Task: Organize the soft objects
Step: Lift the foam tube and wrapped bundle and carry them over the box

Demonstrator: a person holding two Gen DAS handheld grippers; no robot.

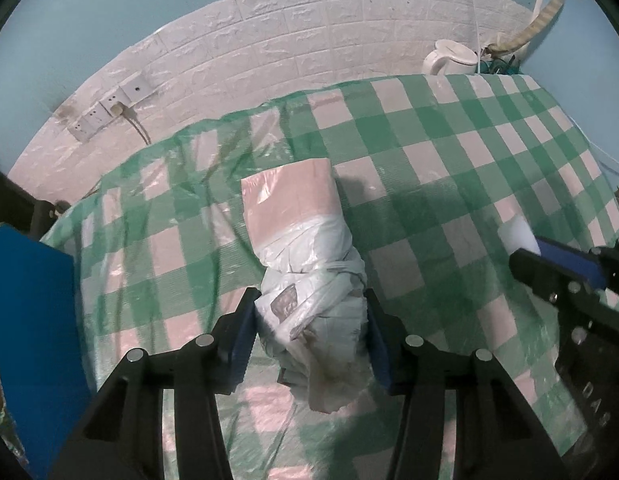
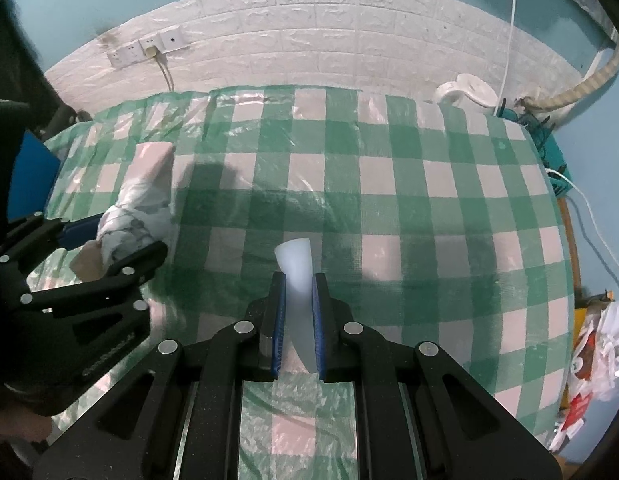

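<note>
A soft bundle (image 1: 293, 200), pink at its far end and wrapped in a knotted white plastic bag, lies on the green-and-white checked tablecloth (image 1: 449, 184). My left gripper (image 1: 310, 294) straddles its near end, with both blue pads pressed against the bag. In the right wrist view the same bundle (image 2: 137, 200) shows at the left, inside the left gripper (image 2: 127, 236). My right gripper (image 2: 299, 278) is shut on a white foam piece (image 2: 295, 256), which sticks out past the fingertips above the cloth. That foam piece (image 1: 519, 234) also shows at the right edge of the left wrist view.
A clear plastic sheet covers the cloth, wrinkled at the far left. A white kettle (image 2: 469, 90) stands at the far right corner near cables and a teal basket (image 2: 549, 152). Wall sockets (image 1: 109, 108) sit on the brick-pattern wall. A blue panel (image 1: 33, 300) is at the left, and bags (image 2: 597, 352) lie beyond the right edge.
</note>
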